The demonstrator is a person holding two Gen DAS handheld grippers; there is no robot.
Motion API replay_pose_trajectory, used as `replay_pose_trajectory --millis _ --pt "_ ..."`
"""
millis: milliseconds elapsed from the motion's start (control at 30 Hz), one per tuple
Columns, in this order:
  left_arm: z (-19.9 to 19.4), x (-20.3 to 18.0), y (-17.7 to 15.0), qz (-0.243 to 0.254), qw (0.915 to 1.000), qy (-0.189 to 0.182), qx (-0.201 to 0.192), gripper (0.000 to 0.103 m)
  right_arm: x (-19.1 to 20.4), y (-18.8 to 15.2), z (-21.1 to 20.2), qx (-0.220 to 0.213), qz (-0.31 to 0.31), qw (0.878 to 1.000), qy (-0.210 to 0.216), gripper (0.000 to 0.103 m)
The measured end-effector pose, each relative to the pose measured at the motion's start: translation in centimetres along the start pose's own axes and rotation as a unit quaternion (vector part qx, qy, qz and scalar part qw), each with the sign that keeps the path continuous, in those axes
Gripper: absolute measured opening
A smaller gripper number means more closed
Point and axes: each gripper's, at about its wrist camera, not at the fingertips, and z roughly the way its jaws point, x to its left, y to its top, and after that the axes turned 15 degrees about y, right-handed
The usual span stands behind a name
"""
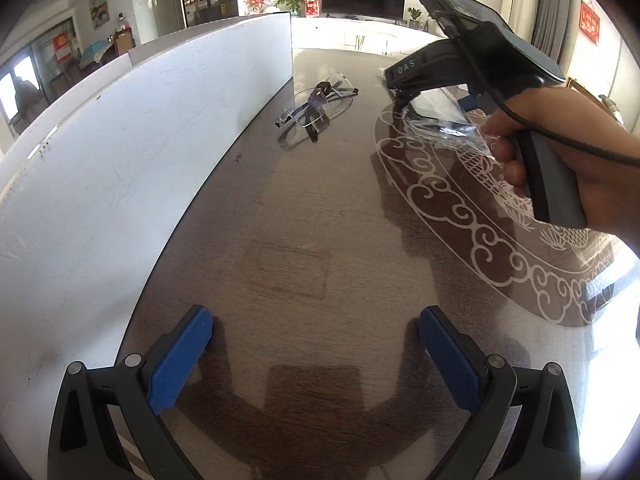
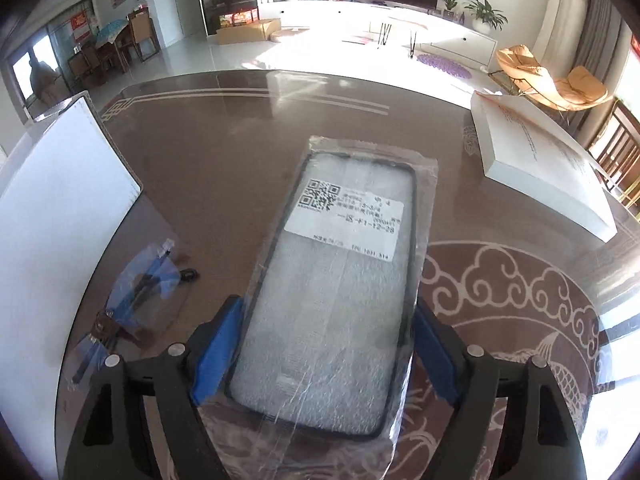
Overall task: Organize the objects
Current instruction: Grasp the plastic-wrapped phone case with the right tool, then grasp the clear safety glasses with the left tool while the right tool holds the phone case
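Note:
A phone case in a clear plastic bag (image 2: 332, 288), with a white QR label, lies between the blue pads of my right gripper (image 2: 326, 356), which is closed on its sides above the brown table (image 2: 224, 160). In the left wrist view the bagged case (image 1: 436, 120) hangs under the right gripper (image 1: 404, 92), held by a hand. Clear safety glasses (image 1: 316, 106) lie on the table beside the white box (image 1: 120, 140); they also show in the right wrist view (image 2: 136, 292). My left gripper (image 1: 316, 360) is open and empty, low over the table.
A white box wall (image 2: 52, 216) runs along the table's left side. A thick white book (image 2: 536, 160) lies at the far right. A pale ornamental pattern (image 1: 480, 216) covers the table's right part. Chairs and a TV stand beyond the table.

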Motion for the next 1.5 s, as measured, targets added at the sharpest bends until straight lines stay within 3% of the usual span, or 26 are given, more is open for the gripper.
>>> replay_pose_trajectory --millis 200,400,500,767,1033,1167,1300,1500 --pt "0.0 -0.1 0.0 0.0 1.0 0.0 0.0 0.103 -3.3 -9.9 -6.9 -0.016 -0.032 0.999 0.015 0.077" --pt "0.0 -0.1 0.0 0.0 1.0 0.0 0.0 0.103 -5.9 -21.1 -14.3 -0.04 -0.011 0.999 -0.002 0.077" --pt "0.0 -0.1 0.0 0.0 1.0 0.0 0.0 0.103 -6.8 -24.7 -16.4 -0.053 0.0 0.999 -0.011 0.077" --pt "0.0 -0.1 0.0 0.0 1.0 0.0 0.0 0.103 -7.3 -25.9 -16.5 -0.061 0.019 0.997 -0.033 0.099" --pt "0.0 -0.7 0.5 0.012 0.9999 -0.003 0.011 0.103 -7.2 -25.9 -16.3 -0.061 0.021 0.997 -0.03 0.099" --pt "0.3 -2.4 5.0 0.068 0.9974 -0.004 -0.024 0.103 -7.2 -26.1 -16.4 -0.061 0.02 0.997 -0.031 0.099" --pt "2.6 -4.6 12.4 0.096 0.9944 0.001 -0.045 0.103 -7.2 -26.0 -16.4 -0.061 0.02 0.997 -0.032 0.099" --pt "9.2 -6.9 18.3 0.104 0.9945 0.004 -0.011 0.103 -7.2 -26.0 -16.3 -0.061 0.019 0.997 -0.034 0.099"
